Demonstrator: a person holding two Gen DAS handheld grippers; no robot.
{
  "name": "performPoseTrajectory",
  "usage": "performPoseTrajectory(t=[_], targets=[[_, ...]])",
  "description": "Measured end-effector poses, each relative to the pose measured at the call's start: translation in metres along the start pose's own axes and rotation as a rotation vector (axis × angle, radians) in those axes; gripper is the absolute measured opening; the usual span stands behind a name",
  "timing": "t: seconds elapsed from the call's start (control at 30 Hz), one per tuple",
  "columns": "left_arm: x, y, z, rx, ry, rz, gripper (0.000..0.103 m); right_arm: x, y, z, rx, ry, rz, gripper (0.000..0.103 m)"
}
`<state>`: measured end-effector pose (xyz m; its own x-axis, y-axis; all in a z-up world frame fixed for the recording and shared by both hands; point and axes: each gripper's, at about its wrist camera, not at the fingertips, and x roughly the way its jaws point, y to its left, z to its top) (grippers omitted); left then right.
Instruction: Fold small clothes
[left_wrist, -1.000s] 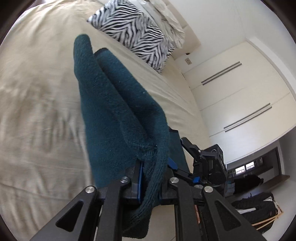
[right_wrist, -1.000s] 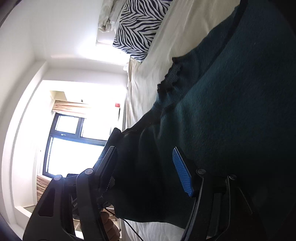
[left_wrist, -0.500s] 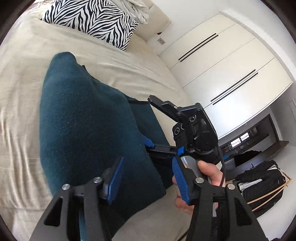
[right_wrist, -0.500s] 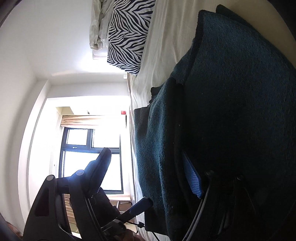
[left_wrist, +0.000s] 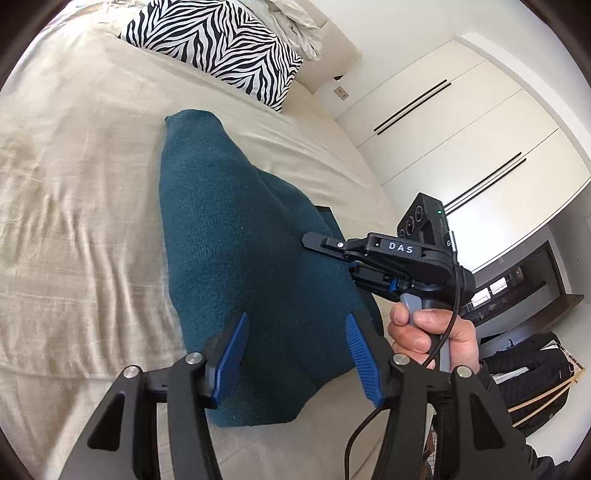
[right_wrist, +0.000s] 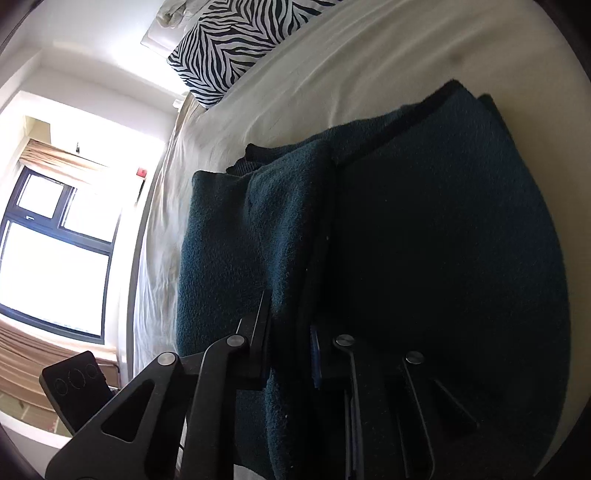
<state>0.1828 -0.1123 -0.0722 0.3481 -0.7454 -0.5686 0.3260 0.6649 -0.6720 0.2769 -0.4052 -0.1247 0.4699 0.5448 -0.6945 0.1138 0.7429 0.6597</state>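
Teal garment (left_wrist: 236, 266) folded lengthwise on bed (left_wrist: 74, 192). My left gripper (left_wrist: 293, 354) released; right gripper (right_wrist: 291, 332) closing on edge fold, seemingly. Further fold left.

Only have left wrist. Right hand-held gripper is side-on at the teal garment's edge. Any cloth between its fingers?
Observer: Yes. In the right wrist view, a fold of the teal garment sits between the fingers of the right hand-held gripper, and its jaws are closing on it.
Operator: Single layer there?
Observer: No. The right wrist view shows several stacked layers, with a dark trim along the far edge.
Operator: What's past the bed on that side?
Observer: A bright window with a dark frame, beyond the bed's edge.
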Motion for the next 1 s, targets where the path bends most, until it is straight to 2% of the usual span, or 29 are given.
performPoseTrajectory(t=[0.17, 0.33, 0.47, 0.53, 0.6, 0.77, 0.9, 1.0], targets=[[0.006, -0.005, 0.000, 0.008, 0.001, 0.017, 0.063, -0.048, 0.006, 0.016, -0.045, -0.062, -0.040, 0.014], [0.014, -0.014, -0.001, 0.035, 0.011, 0.029, 0.063, -0.082, -0.024, 0.020, -0.002, -0.097, -0.060, 0.014], [0.023, -0.023, -0.001, 0.065, 0.037, 0.043, 0.064, -0.084, -0.075, 0.008, 0.085, -0.097, -0.098, 0.014], [0.026, -0.028, -0.003, 0.089, 0.050, 0.056, 0.064, -0.082, -0.096, 0.000, 0.140, -0.106, -0.058, 0.014], [0.029, -0.030, -0.002, 0.105, 0.059, 0.065, 0.064, -0.085, -0.099, -0.004, 0.150, -0.118, -0.036, 0.014], [0.033, -0.035, 0.007, 0.109, 0.053, 0.069, 0.064, -0.081, -0.087, 0.003, 0.106, -0.107, -0.061, 0.014], [0.038, -0.044, 0.015, 0.150, 0.039, 0.087, 0.064, -0.068, -0.096, 0.011, 0.132, -0.059, -0.053, 0.014], [0.048, -0.052, 0.026, 0.183, 0.036, 0.118, 0.064, -0.066, -0.110, 0.011, 0.200, -0.066, 0.019, 0.017]])
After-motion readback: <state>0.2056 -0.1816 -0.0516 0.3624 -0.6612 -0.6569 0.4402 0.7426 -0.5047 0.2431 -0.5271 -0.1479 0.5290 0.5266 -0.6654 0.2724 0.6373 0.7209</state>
